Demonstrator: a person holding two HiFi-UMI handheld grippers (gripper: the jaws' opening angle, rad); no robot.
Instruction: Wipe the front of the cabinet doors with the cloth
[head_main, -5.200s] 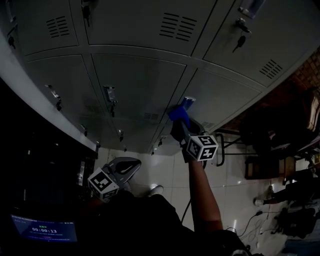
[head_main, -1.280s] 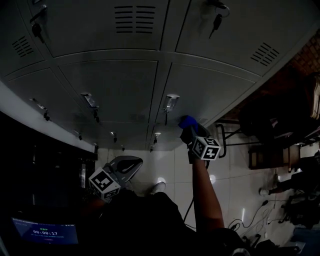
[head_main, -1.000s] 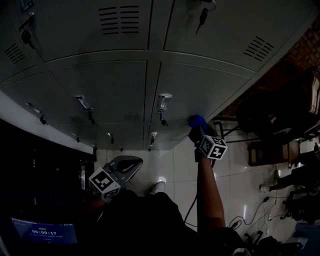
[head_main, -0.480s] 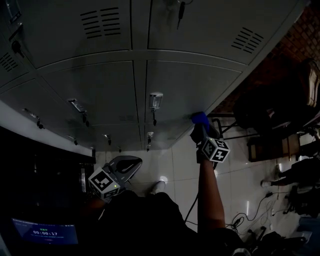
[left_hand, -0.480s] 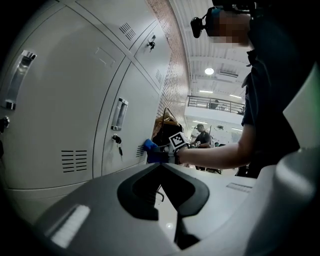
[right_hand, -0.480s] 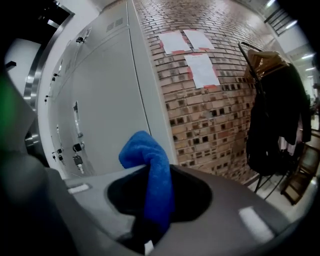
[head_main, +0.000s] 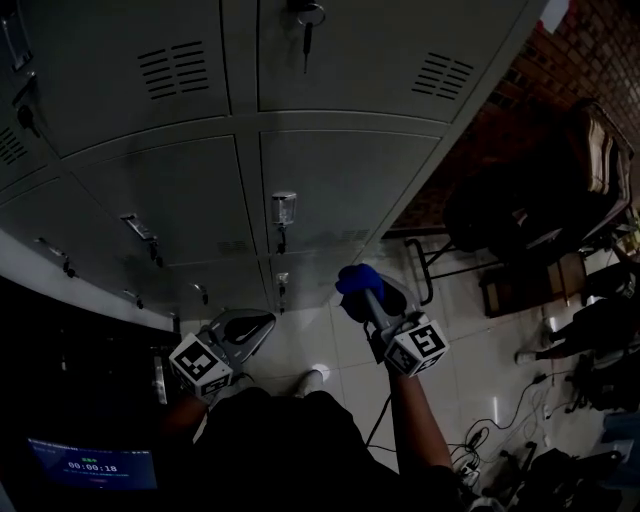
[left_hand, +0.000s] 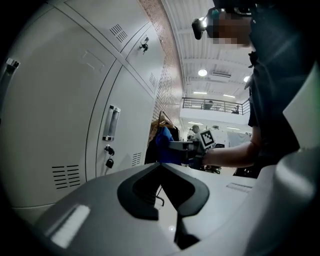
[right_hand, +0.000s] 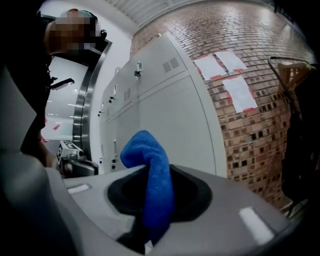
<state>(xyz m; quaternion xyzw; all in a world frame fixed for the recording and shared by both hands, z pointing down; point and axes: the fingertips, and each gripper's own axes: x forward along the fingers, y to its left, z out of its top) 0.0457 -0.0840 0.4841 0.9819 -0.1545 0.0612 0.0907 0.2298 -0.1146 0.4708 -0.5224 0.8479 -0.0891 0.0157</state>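
Observation:
Grey metal locker doors (head_main: 330, 180) fill the upper head view, each with a handle (head_main: 283, 208) and vent slots. My right gripper (head_main: 362, 292) is shut on a blue cloth (head_main: 357, 279) and is held a little off the lowest doors, near the cabinet's right end. In the right gripper view the blue cloth (right_hand: 152, 175) stands up from between the closed jaws, with the locker doors (right_hand: 165, 115) beyond. My left gripper (head_main: 250, 325) hangs low by my body, jaws shut with nothing in them; its view shows the lockers (left_hand: 75, 115) and the right gripper (left_hand: 172, 146) with the cloth.
A brick wall (head_main: 580, 50) with taped papers (right_hand: 235, 87) stands right of the lockers. Chairs and bags (head_main: 540, 210) crowd the tiled floor at right, with cables (head_main: 490, 440) lower down. A key (head_main: 307, 20) hangs from an upper lock. A lit screen (head_main: 85, 465) glows lower left.
The right gripper with the cloth has slid right along the lower doors, then pulled back down and away from the cabinet. The left gripper has stayed low.

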